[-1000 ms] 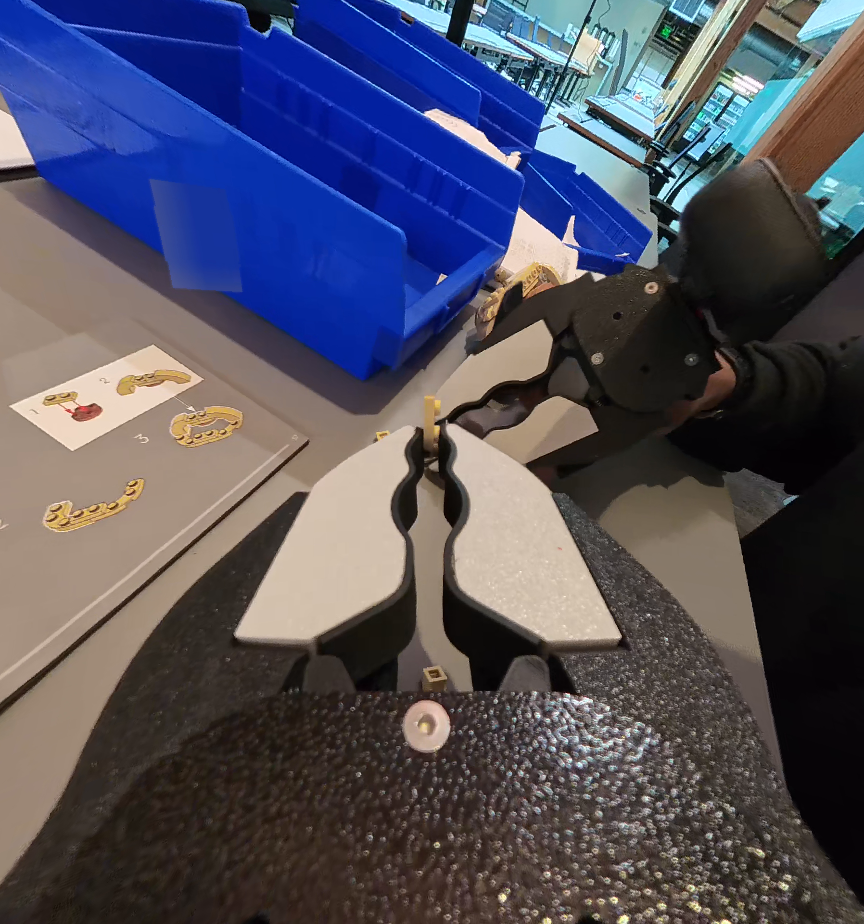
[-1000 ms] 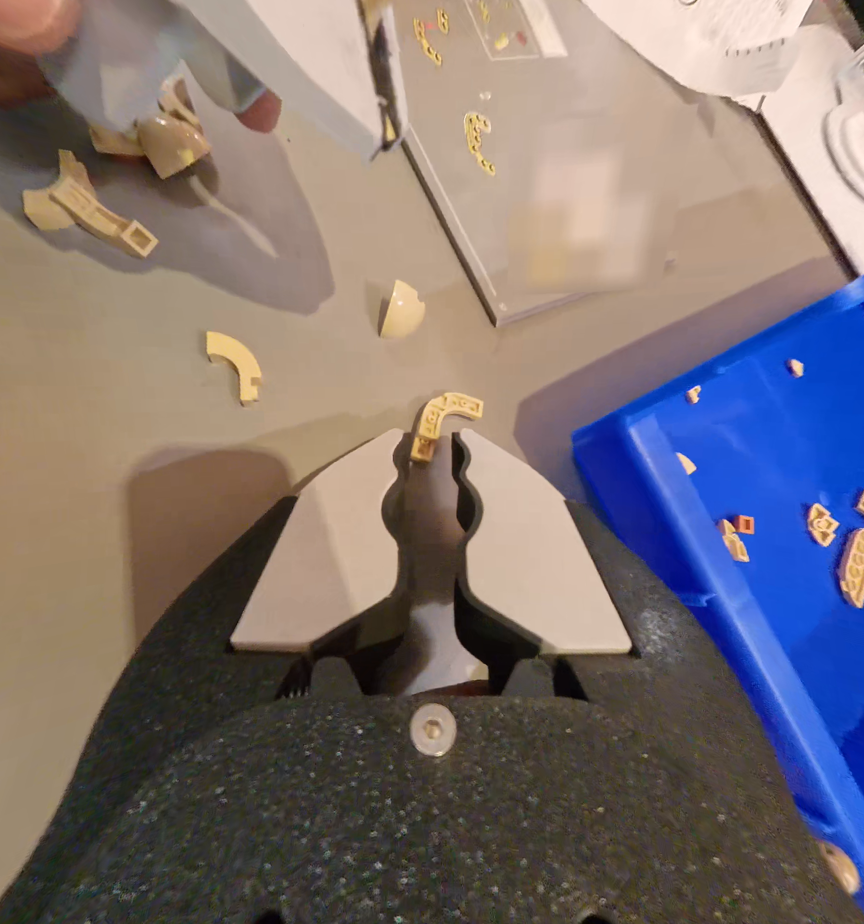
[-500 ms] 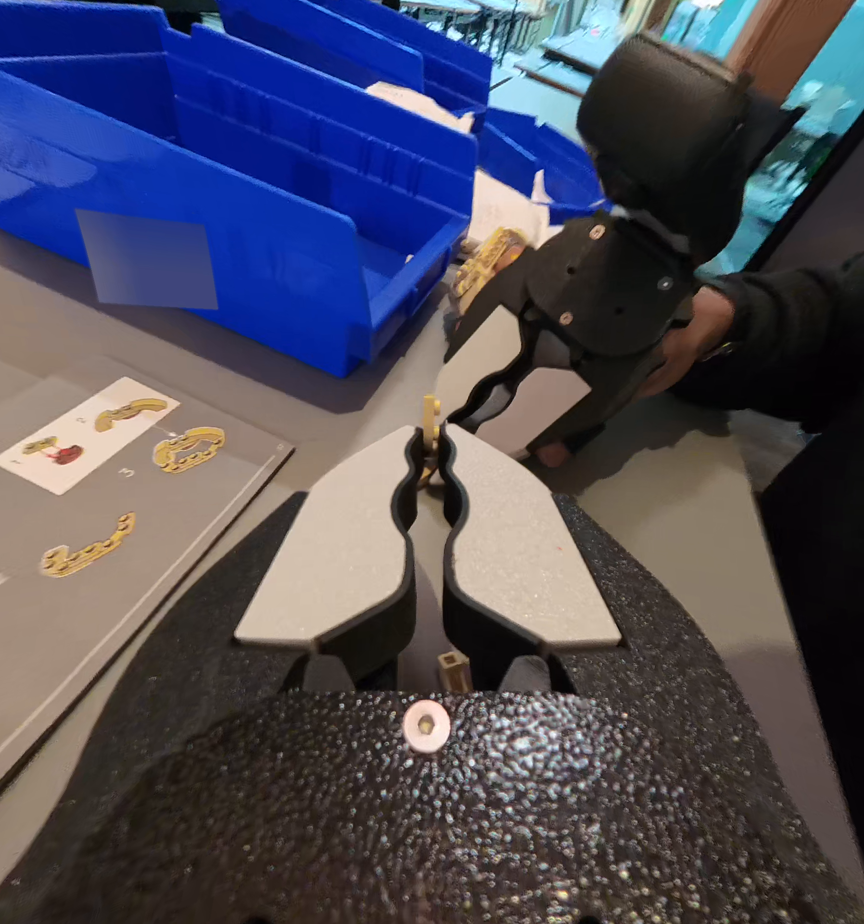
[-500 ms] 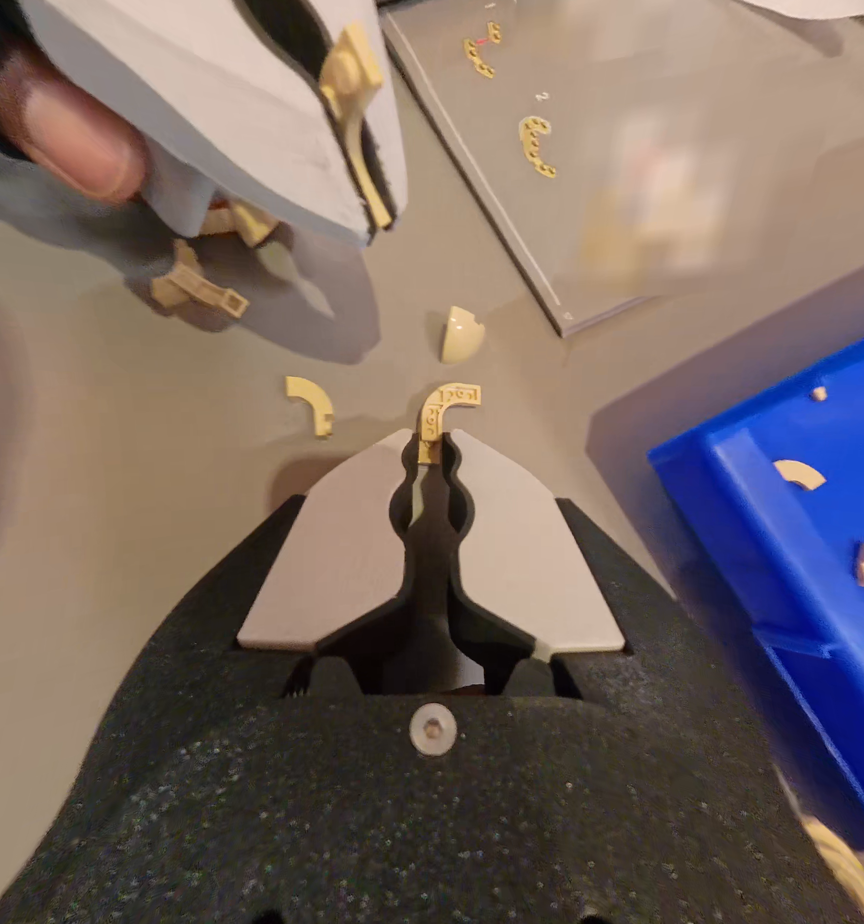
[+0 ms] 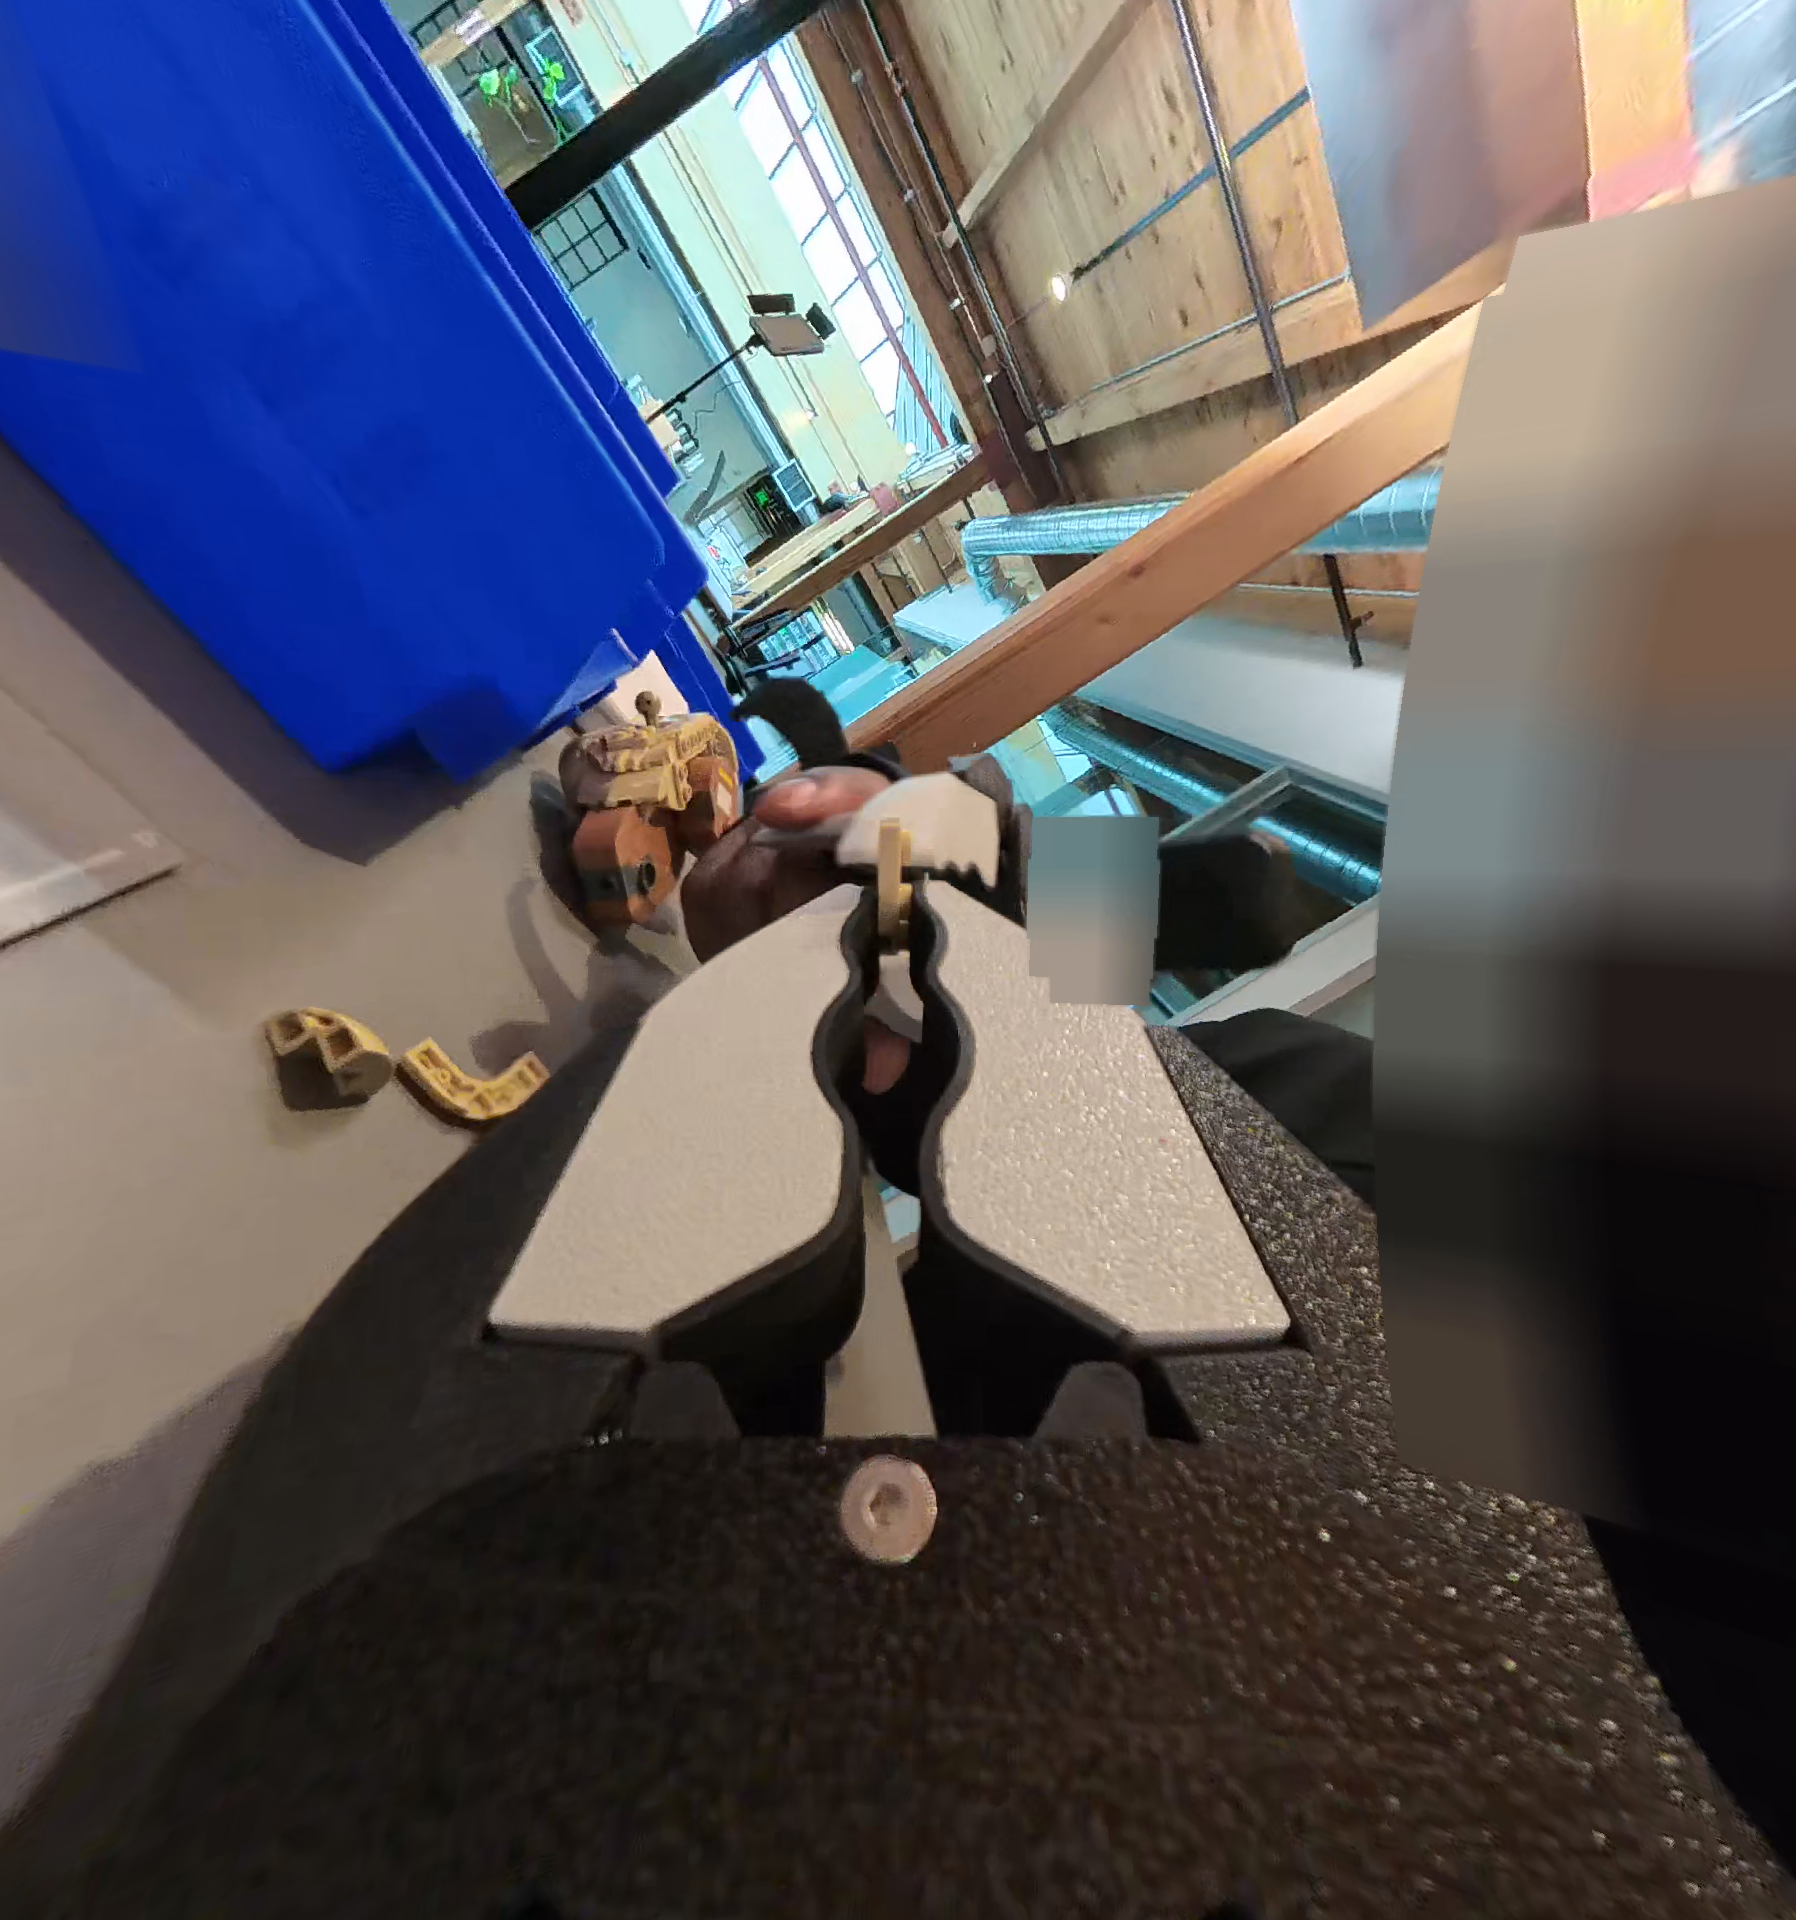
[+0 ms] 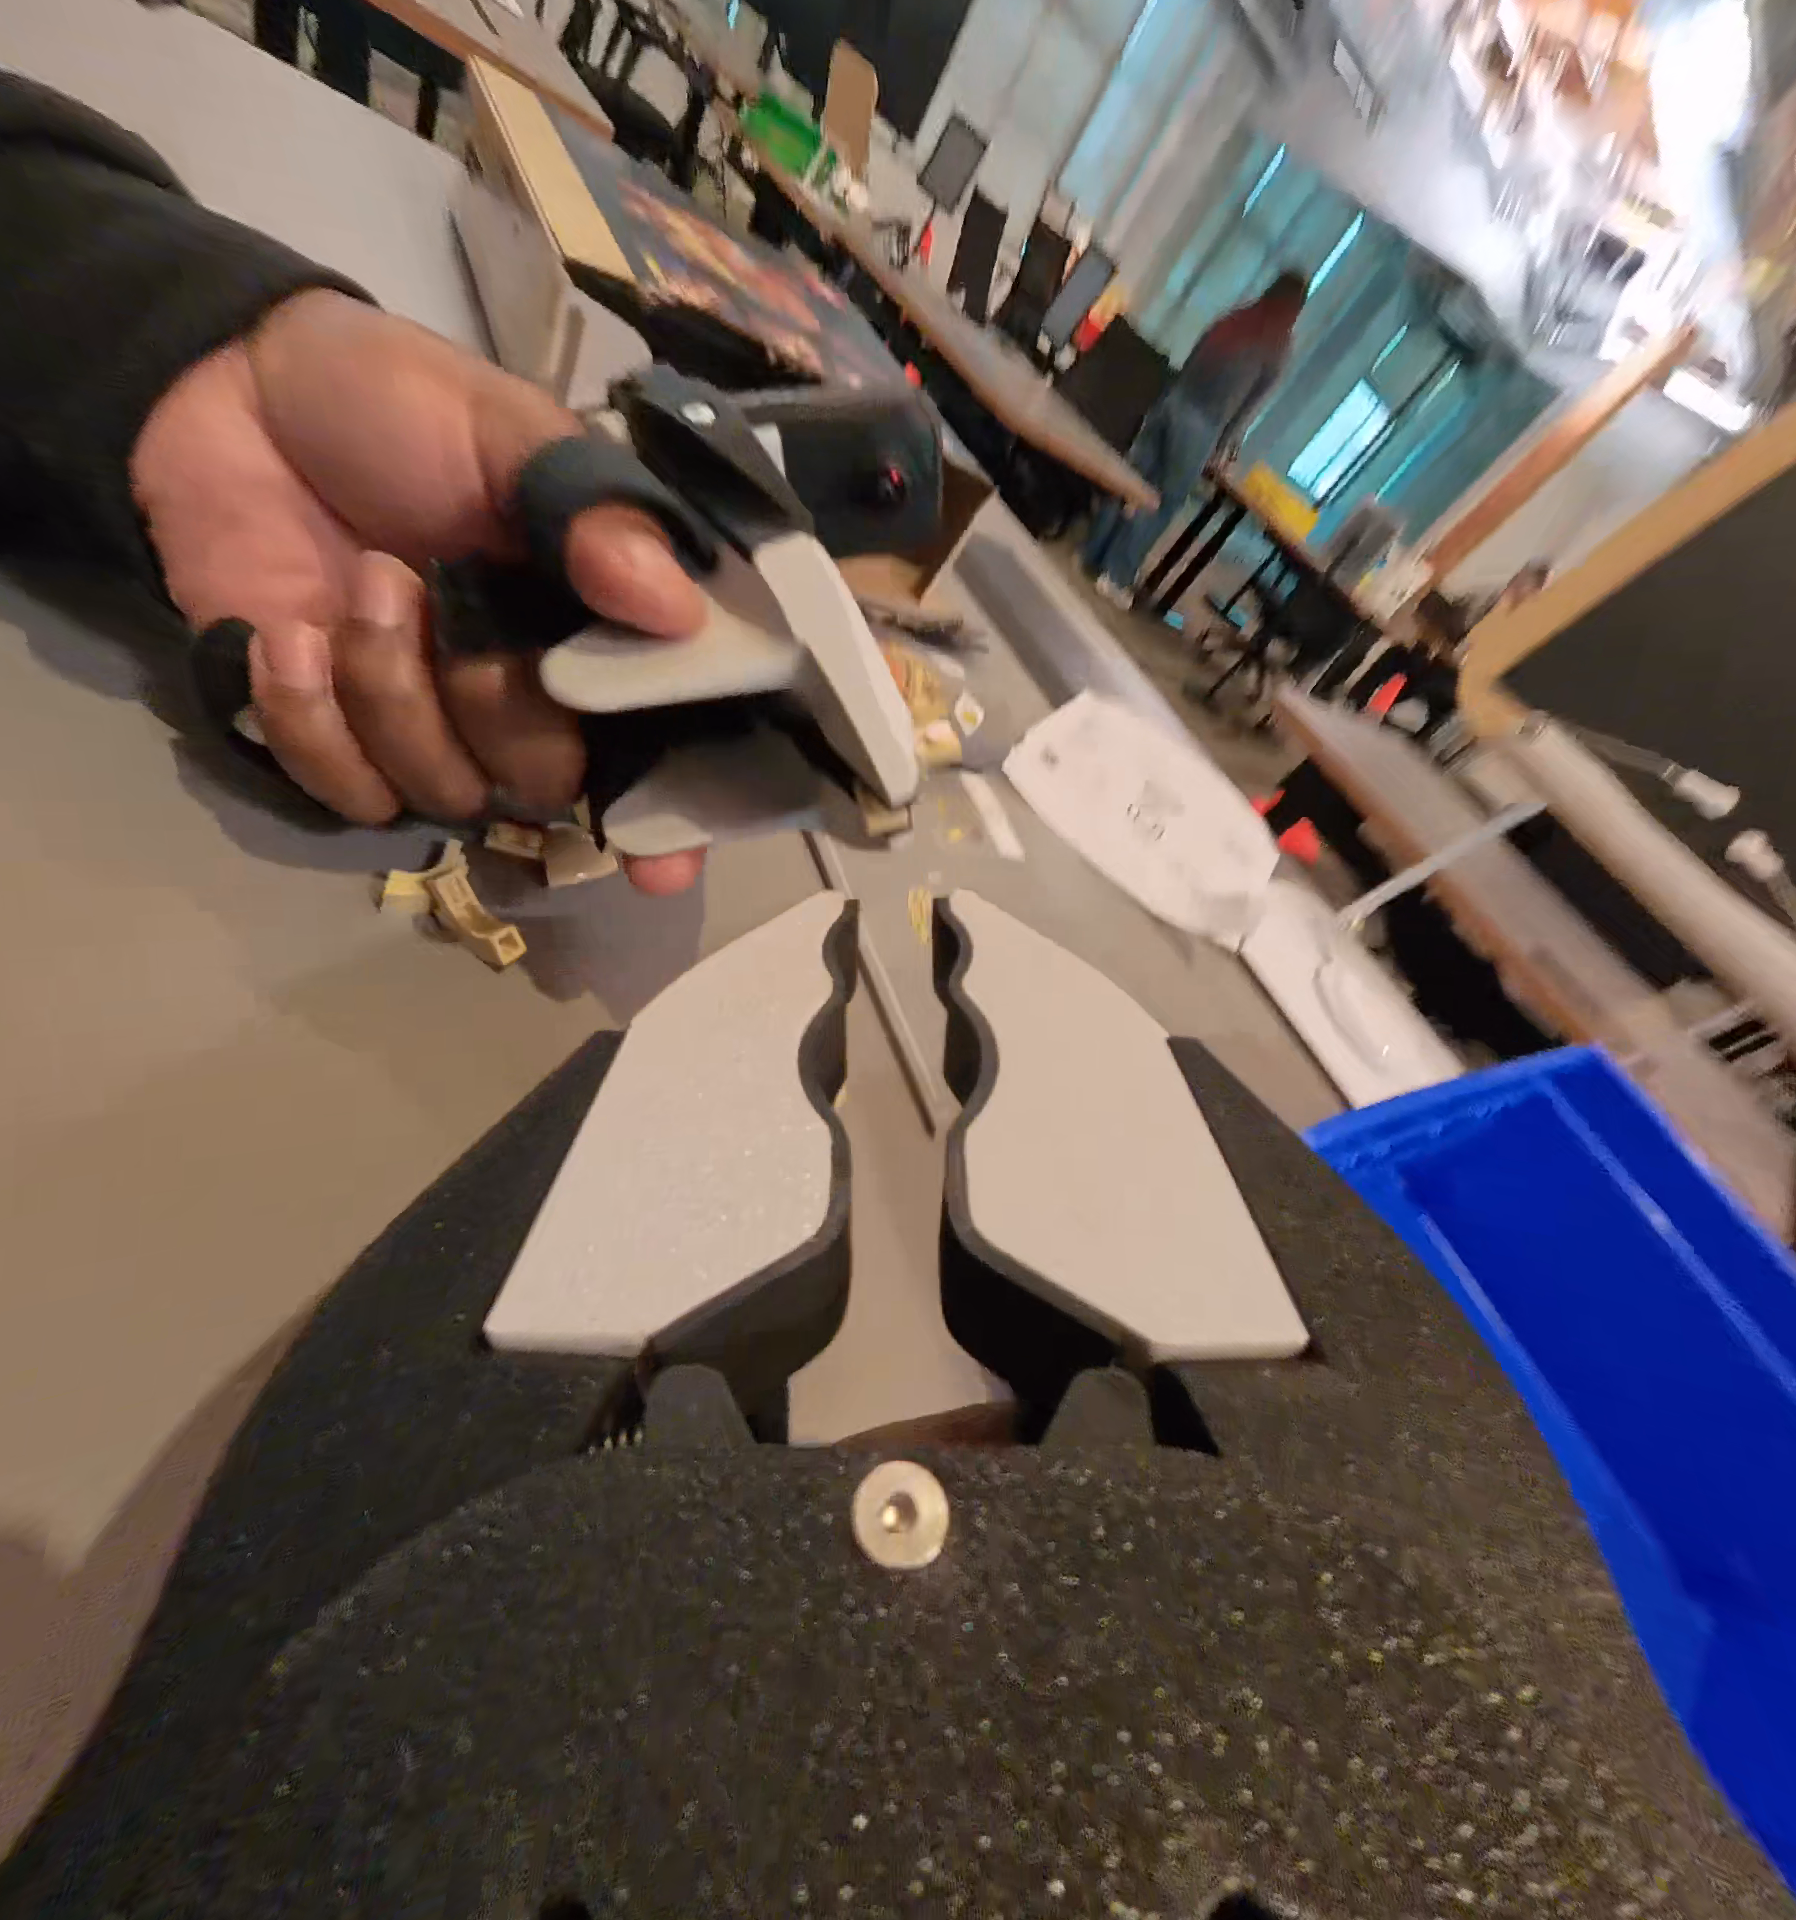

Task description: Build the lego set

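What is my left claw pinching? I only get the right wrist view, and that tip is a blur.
Observer: A thin tan brick piece, standing up out of the left claw, both pads pressed on it.
Operator: Anything beyond it on the table?
Observer: A brown and tan brick model, beside the blue bin.
Operator: And loose parts?
Observer: Two tan curved pieces lie left of that claw.

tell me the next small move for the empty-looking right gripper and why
Probably bring the right gripper back toward the tan piece pinched in the left gripper. The right jaws stand apart with nothing visibly clamped, while the left fingers press on that thin tan piece. Loose tan bricks lie on the grey table nearby, so fetching one first is also plausible.
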A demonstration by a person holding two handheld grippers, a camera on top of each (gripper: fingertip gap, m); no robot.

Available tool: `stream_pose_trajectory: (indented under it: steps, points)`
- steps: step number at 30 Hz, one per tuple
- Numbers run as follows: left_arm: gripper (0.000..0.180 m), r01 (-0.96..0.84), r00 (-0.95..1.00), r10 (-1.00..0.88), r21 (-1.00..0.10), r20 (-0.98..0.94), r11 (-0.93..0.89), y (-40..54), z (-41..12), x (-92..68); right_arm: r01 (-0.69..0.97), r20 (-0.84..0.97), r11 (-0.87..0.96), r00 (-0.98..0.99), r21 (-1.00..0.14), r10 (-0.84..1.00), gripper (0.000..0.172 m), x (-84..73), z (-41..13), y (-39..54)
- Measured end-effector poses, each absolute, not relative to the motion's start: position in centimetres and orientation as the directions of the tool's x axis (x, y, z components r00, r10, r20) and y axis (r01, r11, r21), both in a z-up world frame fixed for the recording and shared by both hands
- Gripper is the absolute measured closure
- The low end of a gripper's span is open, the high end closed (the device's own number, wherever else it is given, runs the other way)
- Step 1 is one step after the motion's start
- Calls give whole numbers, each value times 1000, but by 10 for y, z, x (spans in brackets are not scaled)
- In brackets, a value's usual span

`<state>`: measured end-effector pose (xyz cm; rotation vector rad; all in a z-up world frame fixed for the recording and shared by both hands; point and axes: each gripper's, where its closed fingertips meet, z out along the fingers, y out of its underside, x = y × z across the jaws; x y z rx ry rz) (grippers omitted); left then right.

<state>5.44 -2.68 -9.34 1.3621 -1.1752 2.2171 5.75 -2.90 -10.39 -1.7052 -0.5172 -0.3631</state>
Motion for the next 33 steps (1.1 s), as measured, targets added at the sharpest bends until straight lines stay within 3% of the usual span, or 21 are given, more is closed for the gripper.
stream_pose_trajectory:
  steps: [5,17,21,33]
  points:
    - [176,-629,-491,-143,-464,859,-624,-36,-95,53,619,609,-127,785,-775,113,160,49,-104,-25]
    - [176,-638,-471,-146,-450,870,-625,-45,-100,56,587,581,-143,810,-797,84,163,52,-105,-26]
    - [168,-632,-480,-141,-453,866,-629,-45,-98,56,552,544,-144,834,-821,91,164,52,-105,-26]
    - [176,-560,-505,-375,-626,777,-542,-33,-107,59,549,531,-229,836,-803,142,163,56,-120,-29]
